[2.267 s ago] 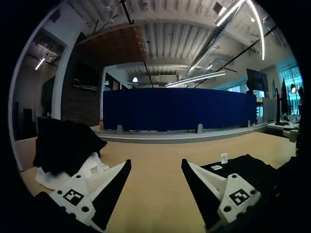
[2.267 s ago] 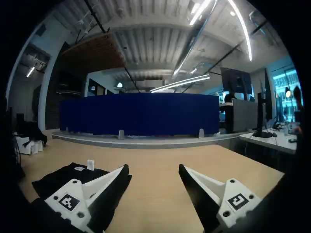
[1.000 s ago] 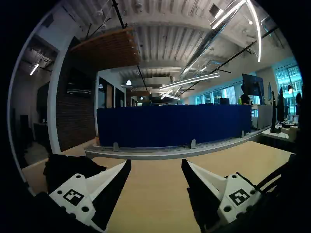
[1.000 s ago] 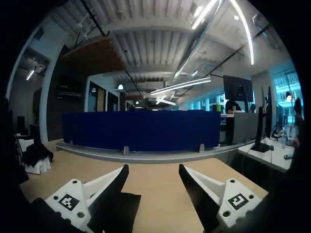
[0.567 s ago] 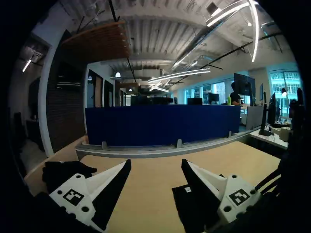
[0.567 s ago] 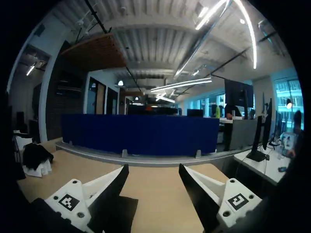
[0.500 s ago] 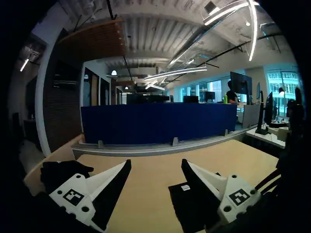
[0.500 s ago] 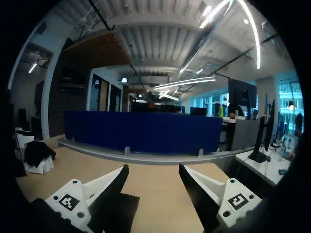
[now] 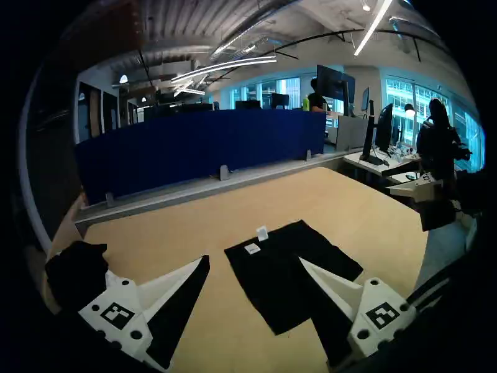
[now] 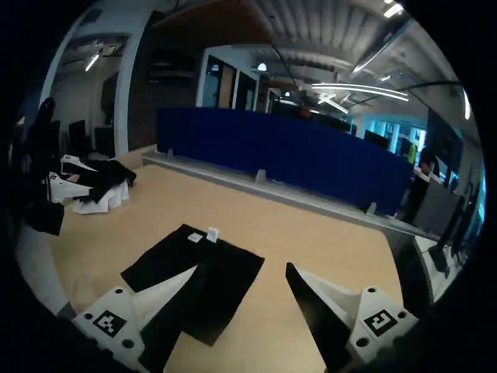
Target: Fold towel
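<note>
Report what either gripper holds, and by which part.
Nothing. The left gripper and right gripper are both open; the black towel lies flat on the table.

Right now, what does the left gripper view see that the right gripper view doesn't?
The left gripper view has the right tongs held out at its right edge. The right gripper view instead has the left tongs at its left edge, and it shows white cloth under the black pile. Both have the black towel lying flat on the wooden table, with the blue divider behind.
</note>
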Tool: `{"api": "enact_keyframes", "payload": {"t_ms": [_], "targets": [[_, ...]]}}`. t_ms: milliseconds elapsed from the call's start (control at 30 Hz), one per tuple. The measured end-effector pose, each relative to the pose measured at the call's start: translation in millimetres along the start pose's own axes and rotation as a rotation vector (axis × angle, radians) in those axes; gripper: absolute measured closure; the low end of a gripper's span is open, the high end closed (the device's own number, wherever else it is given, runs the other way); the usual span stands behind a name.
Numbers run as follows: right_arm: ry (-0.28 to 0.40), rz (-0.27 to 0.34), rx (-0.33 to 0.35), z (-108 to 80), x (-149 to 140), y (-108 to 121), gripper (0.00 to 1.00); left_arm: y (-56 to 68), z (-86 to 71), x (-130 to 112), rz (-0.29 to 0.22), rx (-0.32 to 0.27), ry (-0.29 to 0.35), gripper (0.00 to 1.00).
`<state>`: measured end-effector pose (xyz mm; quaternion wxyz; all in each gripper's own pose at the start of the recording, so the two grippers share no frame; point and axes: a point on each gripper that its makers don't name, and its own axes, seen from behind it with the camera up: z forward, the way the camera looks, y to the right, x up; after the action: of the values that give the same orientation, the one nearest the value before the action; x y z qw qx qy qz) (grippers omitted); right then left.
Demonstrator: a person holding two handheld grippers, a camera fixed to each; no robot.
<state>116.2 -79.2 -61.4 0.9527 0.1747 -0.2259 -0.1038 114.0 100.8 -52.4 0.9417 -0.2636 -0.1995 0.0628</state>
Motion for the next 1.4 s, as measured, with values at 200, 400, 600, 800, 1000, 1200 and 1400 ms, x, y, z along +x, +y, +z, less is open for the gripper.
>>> {"api": "enact_keyframes", "payload": {"t_ms": [200, 400, 600, 800, 1000, 1200, 1400], "targets": [[-0.044, -0.008, 0.034, 7.6, -15.8, -9.4, 0.00, 11.7, 10.3, -26.0, 0.025, -0.036, -0.061, 0.04], [-0.085, -0.008, 0.062, 16.4, -33.7, -17.2, 0.00, 25.2, 20.9, -48.5, 0.048, -0.071, -0.109, 0.04], [-0.127, -0.005, 0.089, 28.1, -57.9, -24.9, 0.00, 34.0, 30.0, -78.9, 0.050, -0.101, -0.164, 0.04], [-0.173, 0.009, 0.113, 39.5, -89.2, -33.4, 0.00, 42.7, 42.6, -109.2, 0.057, -0.127, -0.216, 0.04], [-0.220, 0.004, 0.130, 48.9, -123.2, -42.3, 0.00, 51.3, 56.4, -138.8, 0.062, -0.147, -0.262, 0.04], [-0.260, 0.017, 0.144, 57.6, -151.6, -49.9, 0.00, 57.3, 69.0, -167.3, 0.051, -0.158, -0.306, 0.04], [-0.296, 0.007, 0.156, 64.4, -176.3, -54.7, 0.01, 60.9, 80.4, -191.5, 0.040, -0.161, -0.343, 0.04]]}}
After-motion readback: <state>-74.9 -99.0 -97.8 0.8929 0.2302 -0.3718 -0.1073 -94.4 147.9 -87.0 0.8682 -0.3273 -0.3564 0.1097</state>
